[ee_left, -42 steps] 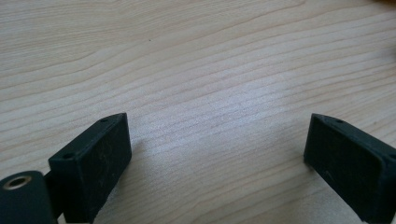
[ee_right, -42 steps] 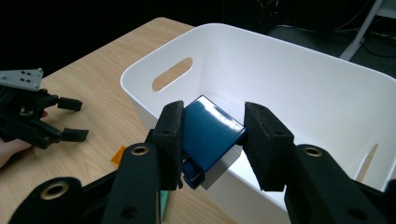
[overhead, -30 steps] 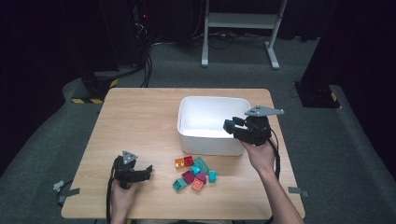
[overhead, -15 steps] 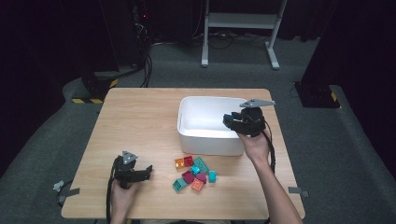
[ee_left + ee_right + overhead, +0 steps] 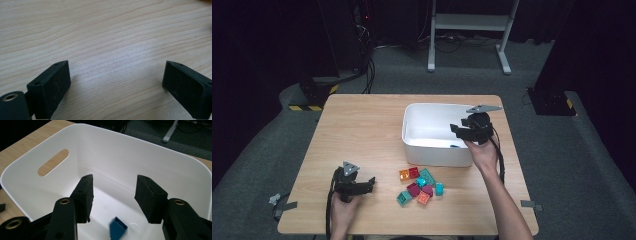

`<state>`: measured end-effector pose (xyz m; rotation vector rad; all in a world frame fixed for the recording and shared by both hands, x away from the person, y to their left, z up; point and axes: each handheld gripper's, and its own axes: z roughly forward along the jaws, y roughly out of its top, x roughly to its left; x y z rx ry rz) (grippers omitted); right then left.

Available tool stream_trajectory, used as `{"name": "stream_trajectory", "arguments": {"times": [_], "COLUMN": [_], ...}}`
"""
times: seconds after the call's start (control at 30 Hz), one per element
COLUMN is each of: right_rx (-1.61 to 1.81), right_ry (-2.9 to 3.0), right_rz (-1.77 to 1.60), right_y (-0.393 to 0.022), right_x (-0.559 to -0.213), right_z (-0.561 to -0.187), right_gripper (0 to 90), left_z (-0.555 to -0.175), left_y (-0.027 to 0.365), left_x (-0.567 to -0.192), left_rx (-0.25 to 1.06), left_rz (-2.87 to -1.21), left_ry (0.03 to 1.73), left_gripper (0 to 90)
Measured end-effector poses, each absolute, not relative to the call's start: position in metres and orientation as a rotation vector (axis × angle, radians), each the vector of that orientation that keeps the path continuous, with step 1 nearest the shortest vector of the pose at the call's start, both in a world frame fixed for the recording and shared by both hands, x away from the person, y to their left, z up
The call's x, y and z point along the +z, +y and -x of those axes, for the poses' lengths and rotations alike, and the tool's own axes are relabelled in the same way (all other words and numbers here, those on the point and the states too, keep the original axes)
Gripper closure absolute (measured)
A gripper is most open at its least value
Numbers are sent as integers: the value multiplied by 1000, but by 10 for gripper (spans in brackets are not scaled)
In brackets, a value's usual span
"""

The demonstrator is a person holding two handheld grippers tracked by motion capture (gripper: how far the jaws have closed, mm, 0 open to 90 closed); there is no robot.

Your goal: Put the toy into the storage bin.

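My right gripper [image 5: 459, 131] hangs over the right end of the white bin [image 5: 427, 156], jaws pointing into it. In the right gripper view the right gripper [image 5: 113, 195] is open, its jaws have just been opening, and nothing is between the pads. A small blue brick [image 5: 118, 228] sits blurred below them near the bin [image 5: 112, 152] floor; from above the blue brick [image 5: 454, 146] shows by the bin's near wall. My left gripper [image 5: 371, 184] rests on the wooden table [image 5: 362, 130] at the front left. The left gripper [image 5: 116, 82] is open over bare wood.
A loose cluster of coloured bricks [image 5: 419, 186], orange, red, teal and maroon, lies on the table just in front of the bin, to the right of the left gripper. The bin has an oval handle slot [image 5: 53, 162] in its end wall.
The right gripper has shifted a little over the bin and dipped lower. Its jaws stand wider than before, and a blue brick now lies in the bin below them. The left gripper has not moved.
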<state>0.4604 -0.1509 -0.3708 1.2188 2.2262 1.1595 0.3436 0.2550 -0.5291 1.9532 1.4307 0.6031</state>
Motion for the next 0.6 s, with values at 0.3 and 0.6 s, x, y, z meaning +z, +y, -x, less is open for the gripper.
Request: {"name": "stream_trajectory", "arguments": {"times": [0.3,0.6], "right_rx": [1186,1293], "right_ry": [2222,2178], "right_rz": [-1191,-1133], "right_y": [-155,-160], "right_x": [-371,-364], "right_z": [-453,-433], "right_gripper": [421,442], "left_z": [-344,-344], "left_y": [255,255], "left_x": [-529,-529], "left_rx": [604,603], "left_rz": [-1953,-1953], "left_ry": [1430,1431], "left_gripper": [80,80]}}
